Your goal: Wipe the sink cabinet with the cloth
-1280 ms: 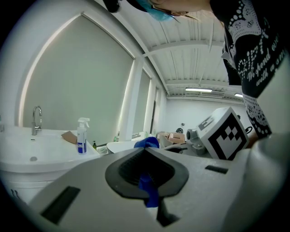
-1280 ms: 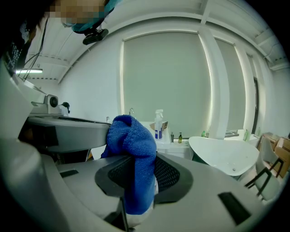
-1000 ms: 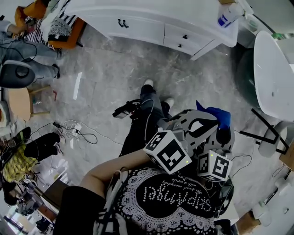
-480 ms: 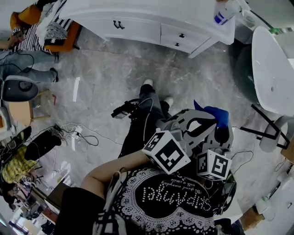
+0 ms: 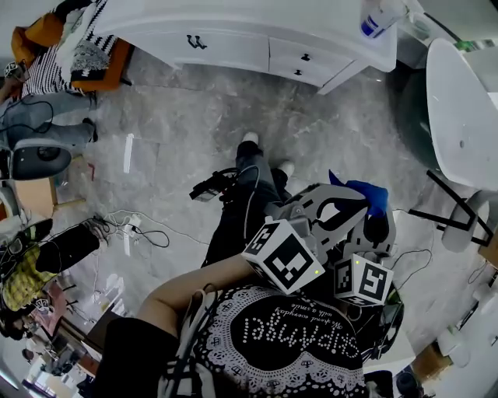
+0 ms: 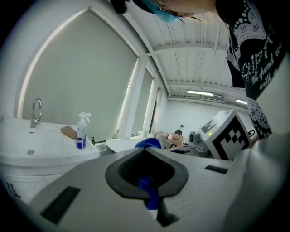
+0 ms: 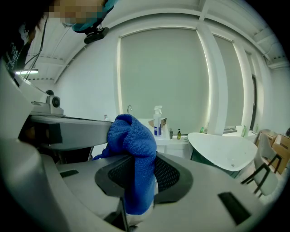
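Note:
The white sink cabinet (image 5: 233, 47) with drawers stands at the top of the head view, across the marble floor from me. Both grippers are held close to my body, low in the frame. My right gripper (image 5: 379, 221) is shut on a bunched blue cloth (image 5: 362, 193); in the right gripper view the cloth (image 7: 132, 136) hangs out between the jaws of the right gripper (image 7: 134, 158). My left gripper (image 5: 342, 208) lies beside it, and in its own view the left gripper (image 6: 146, 156) pinches a strip of the cloth (image 6: 148, 195). The cabinet (image 6: 41, 152) shows far off.
A spray bottle (image 5: 379, 17) stands on the cabinet's right end. A white rounded table (image 5: 463, 109) and black chair legs (image 5: 447, 210) are at the right. A seated person (image 5: 39, 78), a round grey appliance (image 5: 37, 159) and floor cables (image 5: 132, 225) are at the left.
The head view has shifted slightly, so the cabinet sits a little higher in frame. Both grippers and the cloth hold the same pose against my body.

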